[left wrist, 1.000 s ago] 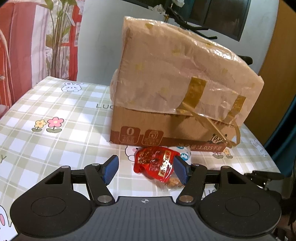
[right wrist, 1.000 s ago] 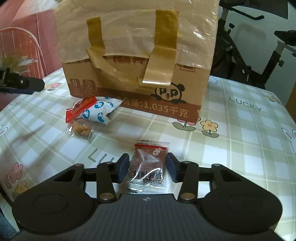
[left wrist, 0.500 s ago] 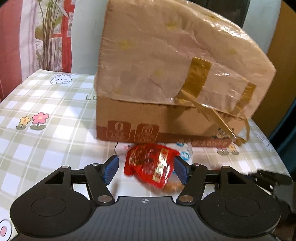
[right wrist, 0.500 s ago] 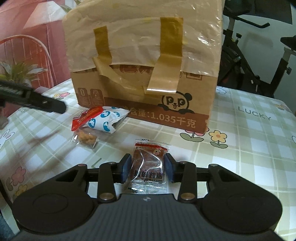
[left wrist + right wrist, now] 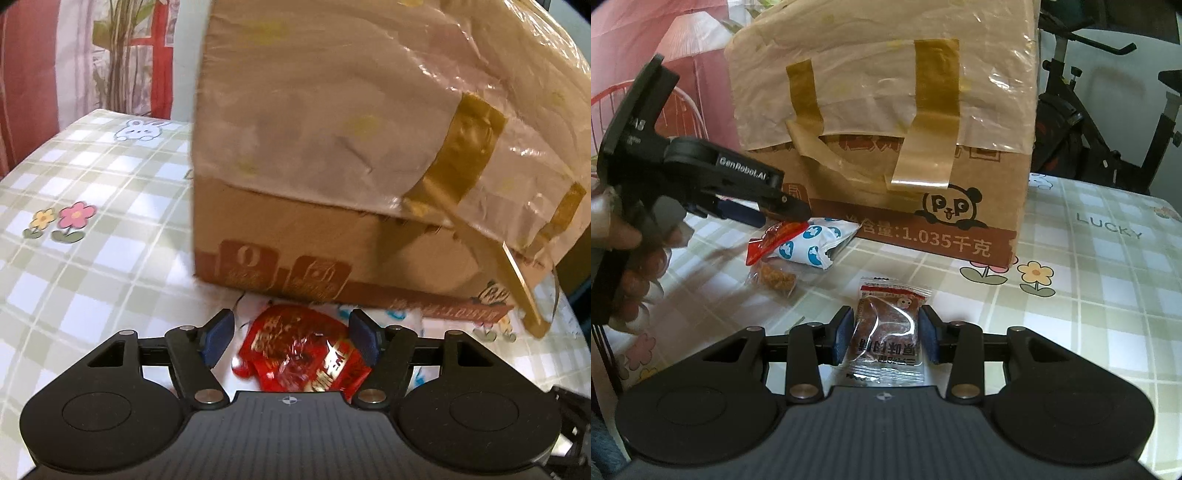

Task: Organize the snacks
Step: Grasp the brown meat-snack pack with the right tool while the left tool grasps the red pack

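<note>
From the left wrist camera, the left gripper (image 5: 290, 338) hangs low over the green-and-white checked tablecloth (image 5: 85, 266), its blue-padded fingers (image 5: 218, 336) spread wide with a shiny red foil snack packet (image 5: 301, 356) lying between them; the right pad looks to be against the packet's edge while the left pad stands clear of it, so nothing is clamped. Just behind the packet stands a large brown cardboard box (image 5: 332, 229) with crumpled clear plastic and strips of tan tape over its top, slightly blurred. From the right wrist camera, the right gripper (image 5: 885, 339) sits near the table with its blue pads (image 5: 843, 334) set narrowly on either side of a clear-wrapped brown snack packet with a red top band (image 5: 888, 328); whether the pads actually press it I cannot tell. Further left, near the foot of the same taped box (image 5: 882, 147), lies a white pouch with blue round prints (image 5: 816, 247), a red packet (image 5: 775, 240) resting partly on it and a small clear bag of golden crumbs (image 5: 774, 280) just in front. The other black gripper (image 5: 790, 210) reaches in from the left, its tips right over the red packet, a hand (image 5: 624, 240) gripping its handle.
</note>
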The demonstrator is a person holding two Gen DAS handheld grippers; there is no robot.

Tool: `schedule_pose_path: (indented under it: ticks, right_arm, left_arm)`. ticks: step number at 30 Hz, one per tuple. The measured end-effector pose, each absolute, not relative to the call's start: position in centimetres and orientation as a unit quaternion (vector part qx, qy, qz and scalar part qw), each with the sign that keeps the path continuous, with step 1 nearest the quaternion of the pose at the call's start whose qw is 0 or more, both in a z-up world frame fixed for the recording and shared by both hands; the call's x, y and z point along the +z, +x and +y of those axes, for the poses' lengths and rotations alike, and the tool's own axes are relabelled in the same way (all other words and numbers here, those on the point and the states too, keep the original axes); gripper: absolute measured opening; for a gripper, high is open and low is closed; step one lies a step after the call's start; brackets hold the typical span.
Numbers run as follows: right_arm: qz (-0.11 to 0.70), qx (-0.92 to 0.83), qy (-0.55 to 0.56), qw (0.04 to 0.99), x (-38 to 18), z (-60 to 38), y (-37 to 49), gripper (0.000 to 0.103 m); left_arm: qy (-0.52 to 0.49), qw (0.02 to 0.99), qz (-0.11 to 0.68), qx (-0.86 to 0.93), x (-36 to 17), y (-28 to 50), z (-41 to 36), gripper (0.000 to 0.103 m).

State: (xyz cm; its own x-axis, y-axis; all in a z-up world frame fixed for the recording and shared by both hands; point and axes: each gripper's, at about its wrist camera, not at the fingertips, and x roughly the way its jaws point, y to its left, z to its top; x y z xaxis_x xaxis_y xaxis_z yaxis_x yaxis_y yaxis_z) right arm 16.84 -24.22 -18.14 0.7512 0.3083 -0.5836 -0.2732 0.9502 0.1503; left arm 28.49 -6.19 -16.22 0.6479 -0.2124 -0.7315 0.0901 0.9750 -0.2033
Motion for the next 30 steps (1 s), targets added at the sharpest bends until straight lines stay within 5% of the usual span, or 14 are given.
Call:
schedule_pose_path:
  ticks: [15,30]
  right_arm:
    - [0.321,0.155,0.031,0.934,-18.2,-24.1,17.0,0.041]
    - [0.321,0.157,0.031,0.933,-18.3,-24.1,16.9,0.041]
  left_arm:
    - [-0.051,0.906,0.417,-0.056,-16.6,24.9,-2.0,0.072]
    - [-0.037,0.915,0.401,-0.034,-17.2,27.9,-6.2,0.074]
